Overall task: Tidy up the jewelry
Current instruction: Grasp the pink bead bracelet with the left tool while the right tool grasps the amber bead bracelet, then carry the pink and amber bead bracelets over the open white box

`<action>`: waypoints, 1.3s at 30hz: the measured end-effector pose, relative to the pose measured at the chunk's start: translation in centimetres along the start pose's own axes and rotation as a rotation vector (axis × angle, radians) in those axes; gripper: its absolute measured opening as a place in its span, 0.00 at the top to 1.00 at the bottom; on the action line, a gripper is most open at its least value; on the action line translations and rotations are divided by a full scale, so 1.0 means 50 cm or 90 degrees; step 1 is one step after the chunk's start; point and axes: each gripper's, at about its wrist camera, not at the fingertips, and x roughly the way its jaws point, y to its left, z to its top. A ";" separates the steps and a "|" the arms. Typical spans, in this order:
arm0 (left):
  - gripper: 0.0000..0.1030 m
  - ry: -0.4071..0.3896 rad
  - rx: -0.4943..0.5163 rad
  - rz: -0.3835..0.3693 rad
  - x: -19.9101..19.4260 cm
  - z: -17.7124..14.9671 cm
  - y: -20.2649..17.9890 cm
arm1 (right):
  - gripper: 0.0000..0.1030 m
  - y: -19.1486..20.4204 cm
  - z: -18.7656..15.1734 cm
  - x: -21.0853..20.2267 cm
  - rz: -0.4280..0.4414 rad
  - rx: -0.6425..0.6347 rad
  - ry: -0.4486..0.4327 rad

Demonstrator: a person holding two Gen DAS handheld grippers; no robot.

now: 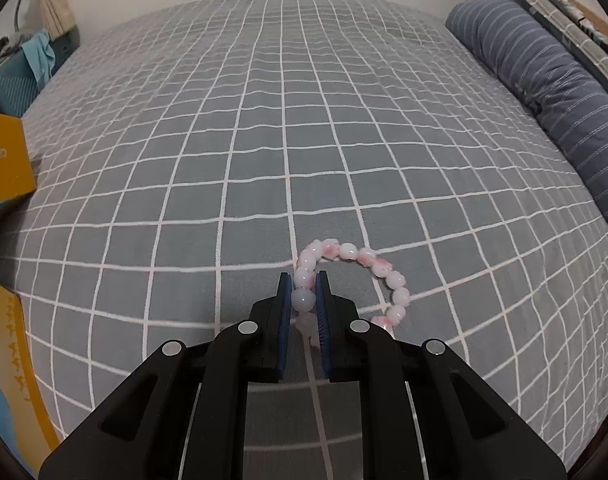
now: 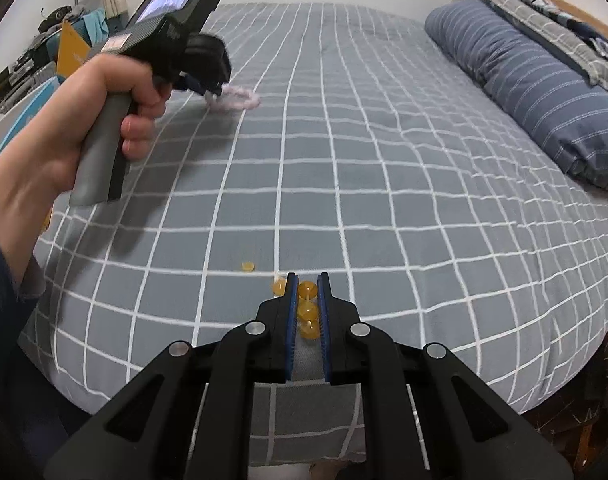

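Left claw (image 1: 304,280) clamps a pink bead bracelet (image 1: 353,276); right claw (image 2: 307,280) clamps amber beads (image 2: 307,311) near the bed's (image 2: 383,160) front edge.

grey checked bed (image 1: 264,140)

striped bolster (image 1: 543,92) far right of the tongs; loose amber beads (image 2: 248,267) just ahead-left of the right tongs.

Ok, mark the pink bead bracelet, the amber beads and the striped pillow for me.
pink bead bracelet (image 1: 345,251): left wrist view, on a bead at the loop's far arc.
amber beads (image 2: 307,289): right wrist view, on the foremost bead between the fingers.
striped pillow (image 1: 551,84): left wrist view, on the middle of its top.
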 end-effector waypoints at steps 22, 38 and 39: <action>0.89 -0.044 -0.018 -0.040 -0.188 -0.076 0.051 | 0.91 0.005 0.085 -0.037 -0.025 0.045 -0.077; 0.89 -0.105 -0.006 -0.015 -0.355 -0.146 0.121 | 0.91 0.087 0.182 -0.051 0.019 0.045 -0.103; 0.89 -0.109 -0.008 -0.007 -0.363 -0.149 0.128 | 0.91 0.095 0.189 -0.050 0.022 0.043 -0.103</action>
